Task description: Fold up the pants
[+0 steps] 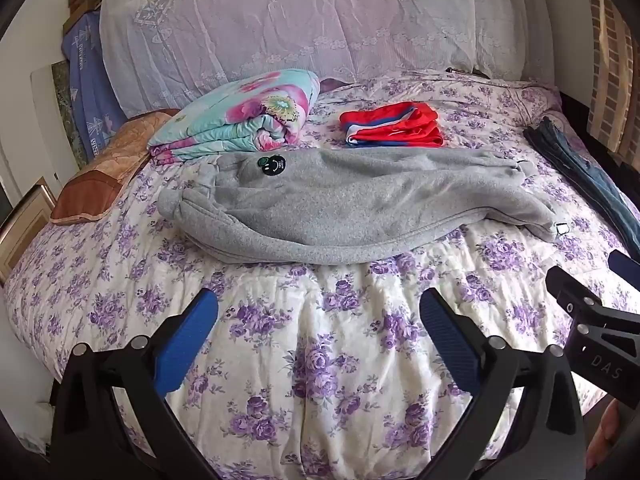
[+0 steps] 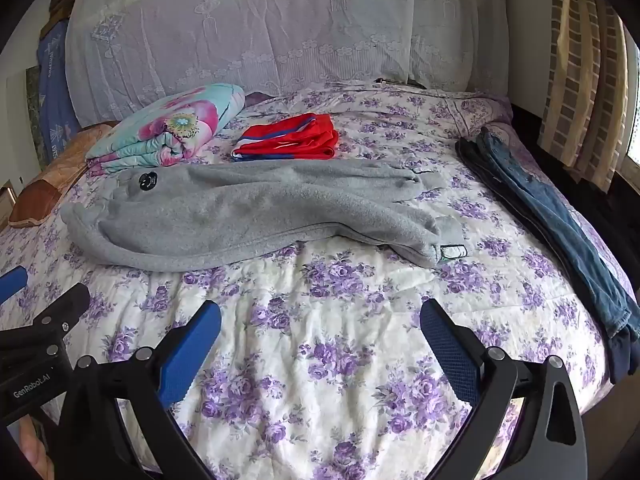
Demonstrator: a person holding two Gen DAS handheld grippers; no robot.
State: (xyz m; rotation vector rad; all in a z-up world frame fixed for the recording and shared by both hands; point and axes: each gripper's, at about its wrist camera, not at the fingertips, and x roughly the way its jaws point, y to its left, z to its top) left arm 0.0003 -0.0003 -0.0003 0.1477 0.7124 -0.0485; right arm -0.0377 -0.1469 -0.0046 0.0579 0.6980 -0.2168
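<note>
Grey fleece pants point(image 1: 352, 208) lie across the middle of the bed, folded lengthwise, waist with a round black patch at the left, leg cuffs at the right; they also show in the right wrist view point(image 2: 248, 212). My left gripper point(image 1: 318, 312) is open and empty, hovering over the bedspread in front of the pants. My right gripper point(image 2: 320, 316) is open and empty, also short of the pants. Each gripper shows at the edge of the other's view: the right gripper point(image 1: 592, 296), the left gripper point(image 2: 44, 296).
Floral purple bedspread point(image 1: 320, 360). A folded red garment point(image 1: 392, 126) and a folded flowered quilt point(image 1: 240, 116) lie behind the pants. Dark blue jeans point(image 2: 552, 220) lie along the bed's right edge. A brown pillow point(image 1: 104, 168) is at the left, with a lace-covered headboard behind.
</note>
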